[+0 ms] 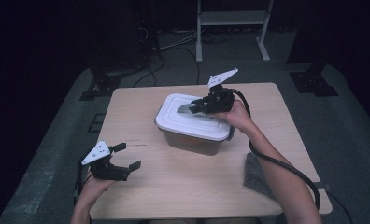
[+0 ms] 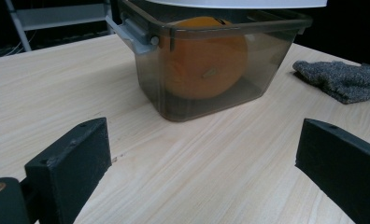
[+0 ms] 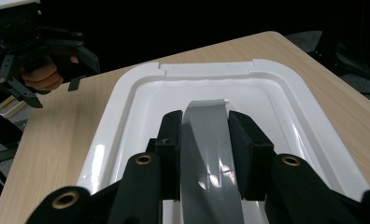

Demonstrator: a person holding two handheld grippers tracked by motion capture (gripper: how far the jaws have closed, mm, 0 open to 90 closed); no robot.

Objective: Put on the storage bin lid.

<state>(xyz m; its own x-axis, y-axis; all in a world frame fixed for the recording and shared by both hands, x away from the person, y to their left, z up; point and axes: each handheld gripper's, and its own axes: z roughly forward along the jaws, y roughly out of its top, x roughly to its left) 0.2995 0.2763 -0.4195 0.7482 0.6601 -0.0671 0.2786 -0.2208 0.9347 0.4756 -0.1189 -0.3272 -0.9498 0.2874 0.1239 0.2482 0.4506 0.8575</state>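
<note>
The right hand-held gripper (image 3: 204, 140) has its jaws pressed against both sides of a grey strip of tape (image 3: 206, 140), which runs up between them and ends just past their tips. Directly under that hand-held gripper lies the white lid (image 3: 272, 74) of a clear plastic bin (image 2: 267, 60), and the tape hovers over the lid's sunken middle; whether it touches the lid cannot be told. Inside the bin, below the lid, sits an orange round thing (image 2: 206, 56). The left hand-held gripper (image 1: 122, 157) rests low over the tabletop (image 1: 183, 182) with its jaws spread wide and nothing between them; the bin stands well ahead of it. A grey cloth (image 2: 342, 79) lies on the tabletop beyond its right jaw, beside the bin.
</note>
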